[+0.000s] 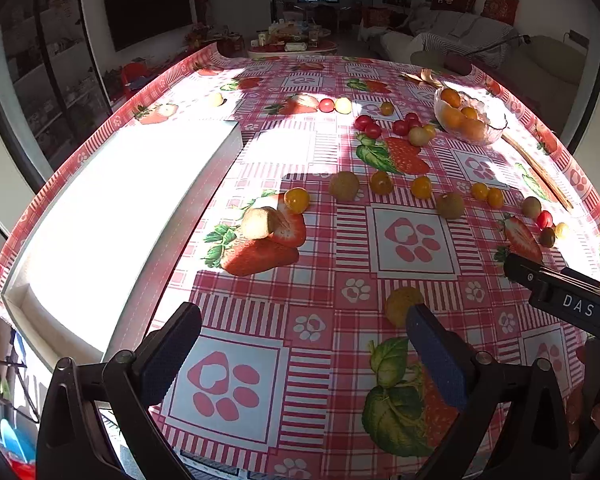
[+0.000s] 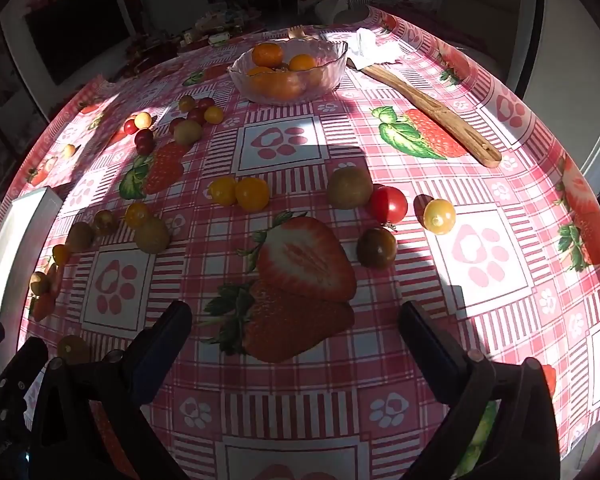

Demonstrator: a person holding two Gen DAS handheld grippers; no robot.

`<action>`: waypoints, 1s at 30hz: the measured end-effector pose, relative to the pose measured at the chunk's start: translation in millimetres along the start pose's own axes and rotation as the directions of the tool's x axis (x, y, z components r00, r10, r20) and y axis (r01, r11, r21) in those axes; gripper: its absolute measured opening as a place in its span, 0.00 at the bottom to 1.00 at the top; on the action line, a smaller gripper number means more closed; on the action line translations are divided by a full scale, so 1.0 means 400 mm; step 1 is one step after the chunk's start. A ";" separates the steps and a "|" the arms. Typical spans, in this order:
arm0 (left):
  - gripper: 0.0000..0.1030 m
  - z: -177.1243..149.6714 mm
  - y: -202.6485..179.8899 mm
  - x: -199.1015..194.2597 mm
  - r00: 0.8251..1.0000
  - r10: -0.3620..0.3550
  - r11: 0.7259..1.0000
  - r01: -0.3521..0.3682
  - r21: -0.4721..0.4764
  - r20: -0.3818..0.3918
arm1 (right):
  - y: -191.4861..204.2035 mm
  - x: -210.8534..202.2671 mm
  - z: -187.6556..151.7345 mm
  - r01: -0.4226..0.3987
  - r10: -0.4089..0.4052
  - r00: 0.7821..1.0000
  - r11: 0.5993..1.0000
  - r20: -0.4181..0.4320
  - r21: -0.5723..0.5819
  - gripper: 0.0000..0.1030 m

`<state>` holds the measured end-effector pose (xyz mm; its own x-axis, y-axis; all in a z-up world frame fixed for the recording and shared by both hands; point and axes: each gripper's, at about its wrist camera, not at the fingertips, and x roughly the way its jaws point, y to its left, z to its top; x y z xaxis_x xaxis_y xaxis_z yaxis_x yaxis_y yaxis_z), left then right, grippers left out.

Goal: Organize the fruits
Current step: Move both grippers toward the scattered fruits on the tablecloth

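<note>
Many small fruits lie scattered on a red-checked strawberry tablecloth (image 2: 284,144). In the right wrist view, a red cherry tomato (image 2: 388,204), a green-brown round fruit (image 2: 349,187), a dark tomato (image 2: 376,247) and a yellow tomato (image 2: 439,216) sit ahead of my right gripper (image 2: 298,340), which is open and empty above the cloth. A glass bowl (image 2: 332,76) of oranges stands at the far side. My left gripper (image 1: 304,340) is open and empty too, with a yellow fruit (image 1: 400,304) just beyond its right finger (image 1: 436,348). More yellow tomatoes (image 1: 297,200) and kiwi-like fruits (image 1: 344,186) lie further ahead.
A large white box (image 1: 120,220) fills the table's left side in bright sun. A wooden spatula (image 2: 432,112) and a crumpled white tissue (image 2: 374,46) lie right of the bowl. Part of the other tool's black body (image 1: 560,292) reaches in at the right of the left wrist view.
</note>
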<state>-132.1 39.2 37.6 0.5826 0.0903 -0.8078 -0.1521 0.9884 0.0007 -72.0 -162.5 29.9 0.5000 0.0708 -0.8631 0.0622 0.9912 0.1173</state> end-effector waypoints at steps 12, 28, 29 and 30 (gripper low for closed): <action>1.00 -0.070 0.037 -0.104 1.000 0.026 0.999 -0.027 -0.035 -0.002 | 0.064 -0.108 -0.102 -0.034 0.037 0.999 0.995 0.027 -0.092 1.00; 1.00 -0.118 -0.077 -0.075 0.999 -0.034 0.995 0.037 0.093 -0.033 | -0.025 -0.126 -0.112 -0.044 0.044 0.999 0.999 0.014 -0.018 1.00; 1.00 -0.119 -0.088 -0.073 0.999 -0.038 0.993 0.041 0.108 -0.033 | -0.034 -0.124 -0.113 -0.042 0.042 0.999 0.999 0.014 -0.010 1.00; 1.00 -0.119 -0.097 -0.070 0.999 -0.038 0.992 0.042 0.122 -0.033 | -0.042 -0.121 -0.112 -0.037 0.037 0.999 0.999 0.013 -0.006 1.00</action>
<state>-180.6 -7.4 32.1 0.5615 0.0484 -0.8261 -0.0289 0.9988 0.0389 -136.0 -177.4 47.6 0.5130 0.1058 -0.8519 0.0387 0.9885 0.1461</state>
